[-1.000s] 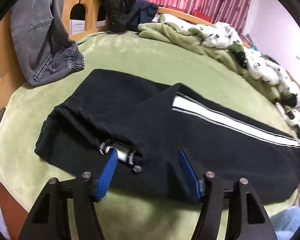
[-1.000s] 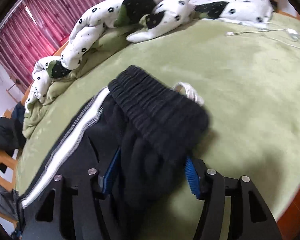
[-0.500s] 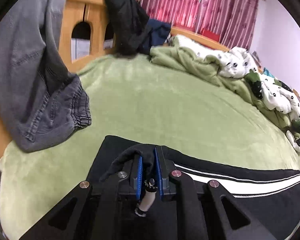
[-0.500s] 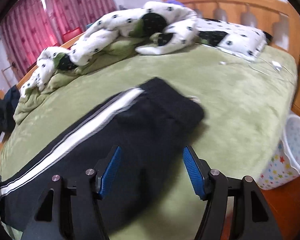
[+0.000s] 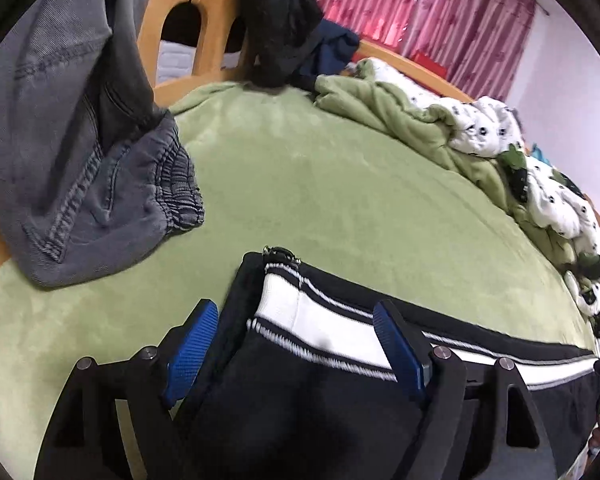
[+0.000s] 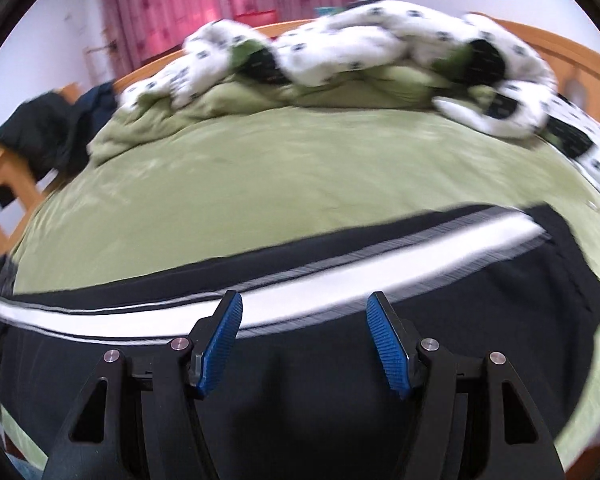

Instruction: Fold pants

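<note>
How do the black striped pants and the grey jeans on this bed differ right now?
The black pants lie spread flat on the green bedcover; the grey jeans hang from the footboard in a heap. The black pants carry a white side stripe; the grey jeans are plain denim. Neither is gripped.

Bed (image 5: 340, 184), wooden frame, green plush cover, surface mostly flat.

Black pants (image 5: 340, 392) with white side stripe lie flat along near edge, lengthwise, one end folded over showing stripe.

Grey jeans (image 5: 72, 152) hang from wooden end board, elastic cuff resting on cover at corner.

Dark clothes (image 5: 288, 36) piled at far corner against board.

Rumpled quilt (image 6: 340, 60), white with dark spots, green lining, bunched along far side. Right-wrist view blurred; quilt detail unclear.
</note>
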Available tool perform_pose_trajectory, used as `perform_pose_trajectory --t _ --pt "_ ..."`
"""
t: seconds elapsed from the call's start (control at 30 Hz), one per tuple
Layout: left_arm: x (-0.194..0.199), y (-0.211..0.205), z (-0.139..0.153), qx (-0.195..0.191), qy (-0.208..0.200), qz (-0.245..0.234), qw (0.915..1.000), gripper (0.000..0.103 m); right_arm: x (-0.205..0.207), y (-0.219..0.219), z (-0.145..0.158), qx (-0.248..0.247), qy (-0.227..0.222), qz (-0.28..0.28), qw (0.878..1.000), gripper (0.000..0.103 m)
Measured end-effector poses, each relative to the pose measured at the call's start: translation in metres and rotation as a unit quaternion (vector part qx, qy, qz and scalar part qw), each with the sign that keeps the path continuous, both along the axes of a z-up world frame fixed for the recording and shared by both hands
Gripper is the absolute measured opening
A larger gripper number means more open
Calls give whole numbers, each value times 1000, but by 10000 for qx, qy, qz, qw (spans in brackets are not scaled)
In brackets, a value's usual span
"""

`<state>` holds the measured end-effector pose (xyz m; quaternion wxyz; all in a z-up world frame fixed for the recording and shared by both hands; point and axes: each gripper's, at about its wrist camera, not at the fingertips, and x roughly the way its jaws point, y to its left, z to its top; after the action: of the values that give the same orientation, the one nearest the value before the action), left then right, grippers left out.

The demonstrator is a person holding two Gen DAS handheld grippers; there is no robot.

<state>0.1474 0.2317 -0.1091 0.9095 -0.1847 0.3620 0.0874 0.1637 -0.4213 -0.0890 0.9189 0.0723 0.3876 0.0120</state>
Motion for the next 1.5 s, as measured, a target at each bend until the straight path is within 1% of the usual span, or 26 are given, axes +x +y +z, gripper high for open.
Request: perform_pose_trajectory --t 0.03,0.07,0.13,0.3,0.4,0.43,0.47,0.5,0.53,0.57,0.6,0.63,0.67,0.8,0.87,0.93,1.0,1.03,1.1,1.13,1.2,1.23,1.27,1.33,1.43,1.5 --pt "8 1 -3 68 70 69 9999 66 7 10 0 -2 -1 194 9998 64" --pt "15 2 -8 157 183 133 9996 46 14 18 0 -16 11 362 9993 64" --pt "28 2 -17 156 406 -31 9991 15 27 39 0 -75 0 785 9969 64" --pt "28 -7 -22 609 301 -12 9977 15 58 87 -14 -445 105 1784 9829 69" --pt "24 -11 -21 716 246 3 9971 15 73 104 -36 -650 501 2261 9706 69" --pt "23 -10 -21 705 231 1 9972 15 77 109 -46 -754 709 2396 9653 68" --pt "21 -9 -21 684 207 -1 9974 15 78 112 -55 -870 869 2517 9600 64" --pt "20 -8 -20 657 185 1 9977 15 76 113 -59 -955 864 2604 9569 61" --pt "19 -8 -20 643 174 4 9978 15 73 114 -59 -1023 750 2686 9548 52" --pt "18 -7 -19 635 153 3 9979 15 70 115 -57 -1012 706 2831 9511 27" --pt "17 -7 -19 631 132 4 9979 15 68 115 -54 -1026 686 2868 9500 10" --pt "17 -7 -18 629 101 -2 9980 14 66 115 -50 -1073 566 2879 9500 4" --pt "15 -7 -15 638 48 -26 9979 14 62 114 -44 -1127 407 2898 9496 4" --pt "12 -7 -8 752 -82 -49 9971 14 61 109 -25 -1086 30 2861 9520 4" --pt "19 -6 -15 776 42 1 9970 14 74 112 -33 -1053 168 2809 9538 4" --pt "29 -3 -27 717 269 79 9970 14 84 118 -52 -1165 354 2770 9531 4" --pt "32 -1 -31 658 330 118 9972 15 87 118 -56 -1108 293 2635 9578 4" --pt "31 -2 -29 687 331 128 9970 18 88 115 -54 -979 301 2549 9615 5" --pt "28 -3 -25 705 325 134 9969 21 90 108 -49 -773 309 2297 9697 11" --pt "25 -3 -23 701 348 136 9968 25 88 102 -44 -732 259 2137 9738 16" --pt "17 -5 -17 700 375 177 9967 38 77 89 -32 -740 107 1788 9810 26" --pt "11 -6 -14 687 340 197 9969 47 71 82 -27 -683 47 1631 9842 30" --pt "4 -7 -10 662 289 218 9971 53 63 74 -20 -567 1 1491 9872 36" --pt "-13 -11 -2 546 187 163 9982 55 46 60 -9 -380 -42 1166 9924 41" --pt "-41 -21 9 251 189 -100 9995 55 19 48 6 -434 23 691 9967 45" --pt "-66 -28 14 33 114 -241 9996 55 0 45 14 -392 91 480 9980 51"
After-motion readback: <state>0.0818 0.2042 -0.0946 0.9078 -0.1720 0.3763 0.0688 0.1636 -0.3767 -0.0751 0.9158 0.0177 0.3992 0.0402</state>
